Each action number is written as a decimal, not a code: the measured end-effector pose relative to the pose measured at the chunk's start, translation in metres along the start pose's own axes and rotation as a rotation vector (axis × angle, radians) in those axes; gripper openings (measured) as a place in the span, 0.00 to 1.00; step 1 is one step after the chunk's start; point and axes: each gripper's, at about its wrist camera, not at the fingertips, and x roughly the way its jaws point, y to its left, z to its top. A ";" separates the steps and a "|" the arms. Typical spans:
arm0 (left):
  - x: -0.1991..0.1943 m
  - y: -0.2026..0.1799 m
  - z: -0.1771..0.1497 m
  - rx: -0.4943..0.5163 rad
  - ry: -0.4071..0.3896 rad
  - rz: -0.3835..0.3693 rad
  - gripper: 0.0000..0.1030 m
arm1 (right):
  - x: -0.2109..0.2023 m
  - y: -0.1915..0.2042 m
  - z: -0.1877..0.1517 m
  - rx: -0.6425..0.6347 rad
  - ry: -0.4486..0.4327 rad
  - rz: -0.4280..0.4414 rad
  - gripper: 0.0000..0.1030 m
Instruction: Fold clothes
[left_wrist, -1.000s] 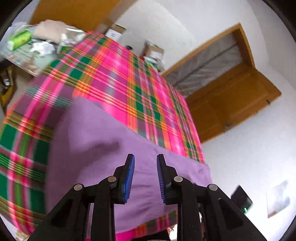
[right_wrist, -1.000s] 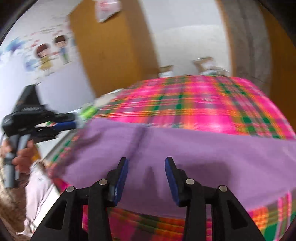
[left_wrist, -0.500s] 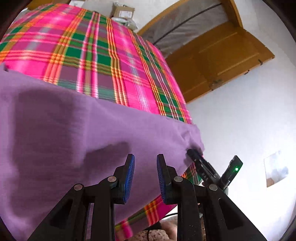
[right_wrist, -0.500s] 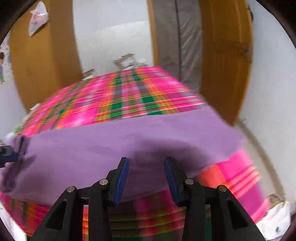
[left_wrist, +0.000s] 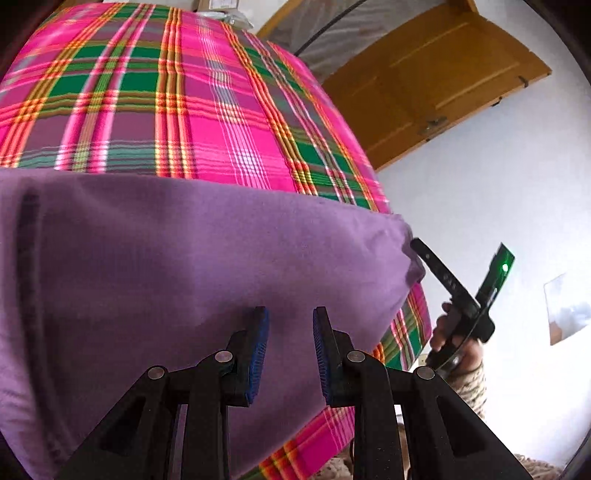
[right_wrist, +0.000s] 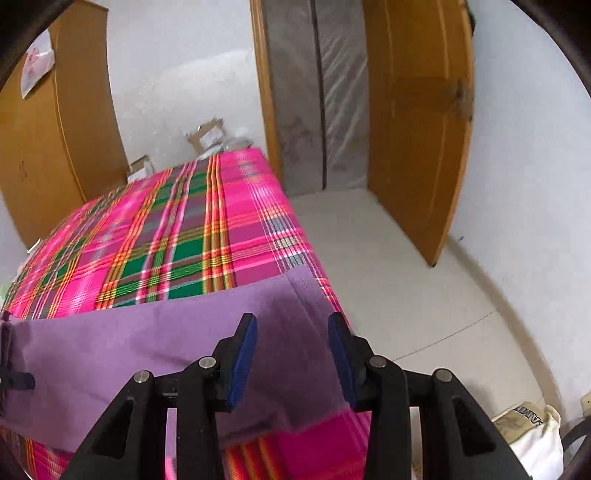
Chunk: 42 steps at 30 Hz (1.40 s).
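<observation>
A purple garment (left_wrist: 177, 266) lies spread flat across the near end of a bed covered with a pink and green plaid sheet (left_wrist: 207, 110). My left gripper (left_wrist: 290, 347) hovers open just above the garment's near edge, with nothing between its blue pads. My right gripper (right_wrist: 291, 354) is open over the garment's right corner (right_wrist: 295, 295), which droops over the side of the bed. In the left wrist view the right gripper (left_wrist: 454, 288) shows, held in a hand, its tip beside that corner. The left gripper (right_wrist: 11, 380) peeks in at the garment's left end.
A wooden door (right_wrist: 417, 147) stands open at the right beside a plastic-wrapped mattress (right_wrist: 314, 110). A wardrobe (right_wrist: 55, 129) and cardboard boxes (right_wrist: 207, 136) are behind the bed. Bare floor (right_wrist: 406, 295) runs along the bed's right side, with a white bag (right_wrist: 532, 435) on it.
Both views have swung to the right along the garment. The right gripper has come to the garment's right corner at the bed's edge. Both stay open.
</observation>
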 end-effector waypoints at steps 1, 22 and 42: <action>0.002 -0.001 0.001 0.002 0.001 0.002 0.23 | 0.005 0.002 0.003 -0.026 0.007 0.008 0.39; 0.020 -0.015 0.010 0.026 0.003 0.034 0.23 | 0.026 -0.007 0.026 -0.043 0.070 0.029 0.16; 0.028 -0.029 0.009 0.052 0.022 0.023 0.23 | -0.009 -0.074 -0.029 0.349 0.068 0.155 0.42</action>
